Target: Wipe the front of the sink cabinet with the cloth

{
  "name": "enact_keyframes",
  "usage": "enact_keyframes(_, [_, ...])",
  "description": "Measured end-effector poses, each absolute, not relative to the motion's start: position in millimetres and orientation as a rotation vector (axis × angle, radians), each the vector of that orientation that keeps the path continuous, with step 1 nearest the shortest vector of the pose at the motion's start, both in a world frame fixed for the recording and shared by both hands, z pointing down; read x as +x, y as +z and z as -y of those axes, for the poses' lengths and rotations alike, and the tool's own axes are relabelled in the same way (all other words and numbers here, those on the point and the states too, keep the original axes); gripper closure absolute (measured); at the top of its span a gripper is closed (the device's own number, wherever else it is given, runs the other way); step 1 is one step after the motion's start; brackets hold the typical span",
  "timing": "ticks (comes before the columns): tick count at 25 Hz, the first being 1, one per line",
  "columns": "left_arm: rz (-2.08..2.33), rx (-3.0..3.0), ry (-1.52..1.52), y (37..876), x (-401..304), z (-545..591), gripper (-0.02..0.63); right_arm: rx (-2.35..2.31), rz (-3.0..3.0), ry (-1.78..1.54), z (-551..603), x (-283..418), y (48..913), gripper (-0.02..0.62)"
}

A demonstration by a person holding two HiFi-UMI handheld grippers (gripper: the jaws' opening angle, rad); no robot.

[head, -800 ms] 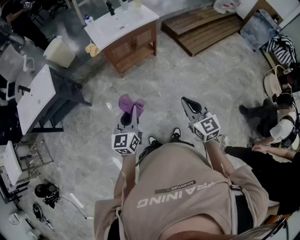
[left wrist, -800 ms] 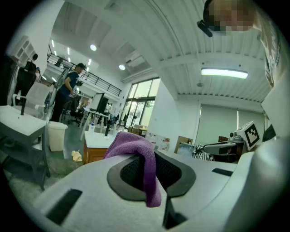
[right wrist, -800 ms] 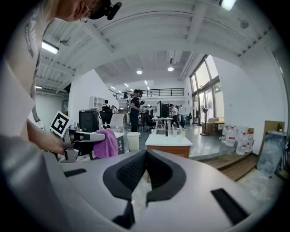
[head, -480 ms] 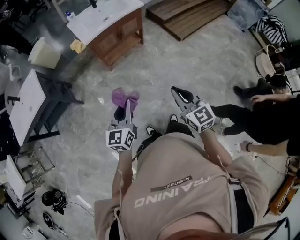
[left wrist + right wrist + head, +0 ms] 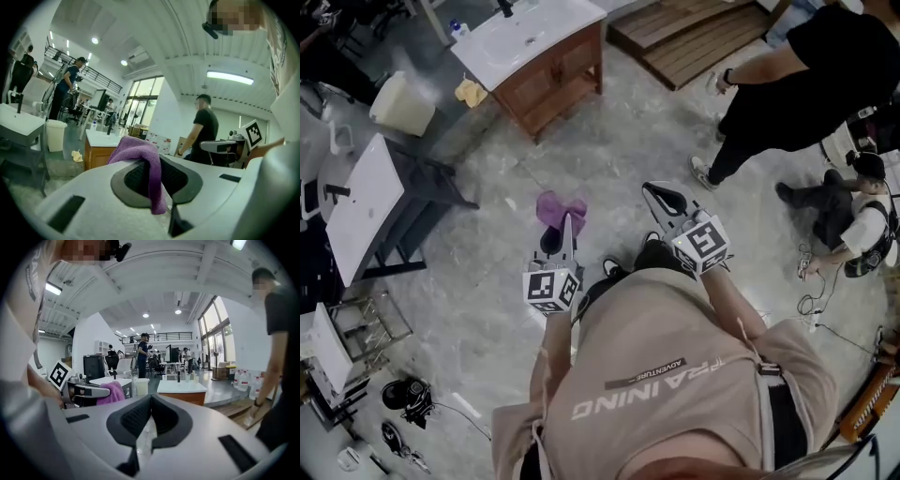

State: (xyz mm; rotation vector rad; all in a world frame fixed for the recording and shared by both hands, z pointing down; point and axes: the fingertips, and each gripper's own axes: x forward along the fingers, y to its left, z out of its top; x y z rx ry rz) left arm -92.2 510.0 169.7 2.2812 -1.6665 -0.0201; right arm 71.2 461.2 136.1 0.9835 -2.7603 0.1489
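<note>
A wide workshop with a grey stone floor (image 5: 675, 131) spreads ahead, and the cabinet (image 5: 553, 80) stands well beyond both sets of fingertips, its wooden front facing roughly this way under a white sink top. The left gripper (image 5: 565, 223) is clenched on the purple cloth (image 5: 560, 210), which bunches past its fingertips and drapes down between the pads in the left gripper view (image 5: 140, 152). The right gripper (image 5: 662, 194) is closed with nothing between its tips (image 5: 150, 401). The step in hand looks like the approach, so wiping has not begun. To do it well, come square to the front, keep the clamp firm so the cloth cannot slip, and lead with the loose bunch beyond the fingertips, so that cloth and not hard plastic meets the wood. Keep the right gripper off to the side, and mind the person in black (image 5: 787, 75) walking just beyond the right fingertips. From overhead the front shows only at a steep slant, so handles or dirt cannot be made out. In both gripper views (image 5: 96, 152) (image 5: 183, 394) the jaws cut off its lower part.
</note>
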Motion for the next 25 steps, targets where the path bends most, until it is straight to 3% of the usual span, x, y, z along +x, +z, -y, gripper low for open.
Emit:
enact_keyframes(14, [1.693,2.265,0.044,162,-79,-468,0.569,0.935,2.799,0.256,-418,85,150,0.583])
enact_keyframes(25, [1.757,2.241,0.071,139,-44,-387,0.569,0.887,2.800,0.285,-338,137,161,0.583])
